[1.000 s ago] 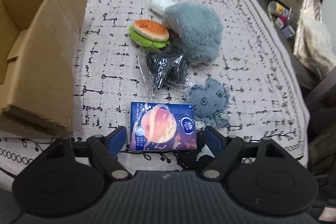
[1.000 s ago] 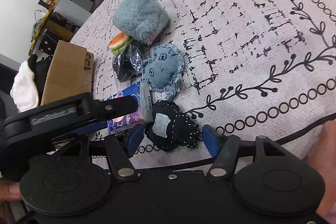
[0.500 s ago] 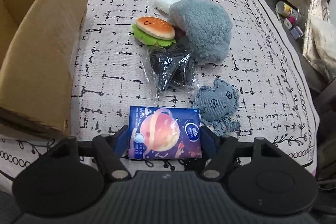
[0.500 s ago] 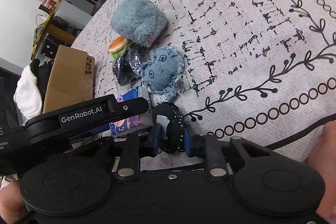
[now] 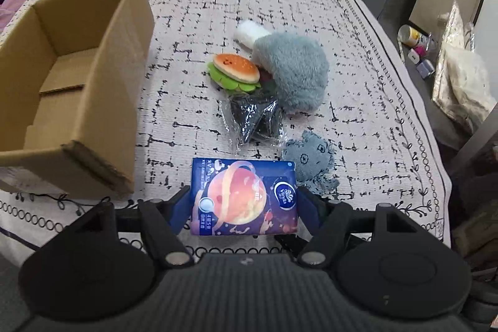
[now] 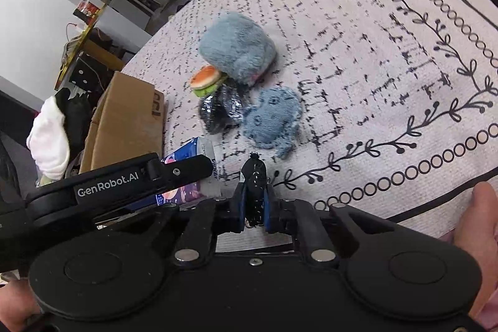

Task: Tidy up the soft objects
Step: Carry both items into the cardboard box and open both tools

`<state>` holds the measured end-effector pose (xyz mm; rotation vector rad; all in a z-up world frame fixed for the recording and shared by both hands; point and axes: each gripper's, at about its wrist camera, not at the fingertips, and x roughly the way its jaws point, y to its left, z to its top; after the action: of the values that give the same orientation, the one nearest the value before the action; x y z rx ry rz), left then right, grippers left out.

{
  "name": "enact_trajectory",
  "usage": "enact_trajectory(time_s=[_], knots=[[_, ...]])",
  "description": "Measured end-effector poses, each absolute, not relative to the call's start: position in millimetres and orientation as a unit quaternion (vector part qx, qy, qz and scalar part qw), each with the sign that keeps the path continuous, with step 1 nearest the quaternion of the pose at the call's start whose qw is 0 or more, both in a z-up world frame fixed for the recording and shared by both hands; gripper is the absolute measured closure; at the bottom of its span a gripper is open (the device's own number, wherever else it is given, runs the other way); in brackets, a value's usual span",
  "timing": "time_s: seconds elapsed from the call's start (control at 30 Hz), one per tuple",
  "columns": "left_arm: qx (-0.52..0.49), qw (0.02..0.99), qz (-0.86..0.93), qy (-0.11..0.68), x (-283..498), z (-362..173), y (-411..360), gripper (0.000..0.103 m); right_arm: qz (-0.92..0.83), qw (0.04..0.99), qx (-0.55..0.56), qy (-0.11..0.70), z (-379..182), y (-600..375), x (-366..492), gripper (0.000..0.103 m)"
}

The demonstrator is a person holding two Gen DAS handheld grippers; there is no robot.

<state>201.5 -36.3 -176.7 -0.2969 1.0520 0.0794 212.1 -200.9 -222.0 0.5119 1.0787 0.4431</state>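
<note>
Right gripper [image 6: 253, 201] | pinches black white-stitched soft toy [image 6: 254, 176] | squashed thin

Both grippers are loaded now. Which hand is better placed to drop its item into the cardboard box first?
Left, probably. The left gripper is shut on the tissue pack, right beside the open cardboard box. The right gripper, shut on the black fabric toy, sits farther away, with the left gripper between it and the box.

Cardboard box [image 5: 93, 77] walls the left; patterned cloth [image 5: 186, 21] beyond seems passable.
</note>
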Motion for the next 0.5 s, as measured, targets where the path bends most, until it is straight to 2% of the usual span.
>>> enact_trajectory(time_s=[0.5], knots=[[-0.146,0.88,0.041,0.45,175,-121,-14,0.033,0.219,0.837,0.233,0.443,-170,-189,200,0.092]])
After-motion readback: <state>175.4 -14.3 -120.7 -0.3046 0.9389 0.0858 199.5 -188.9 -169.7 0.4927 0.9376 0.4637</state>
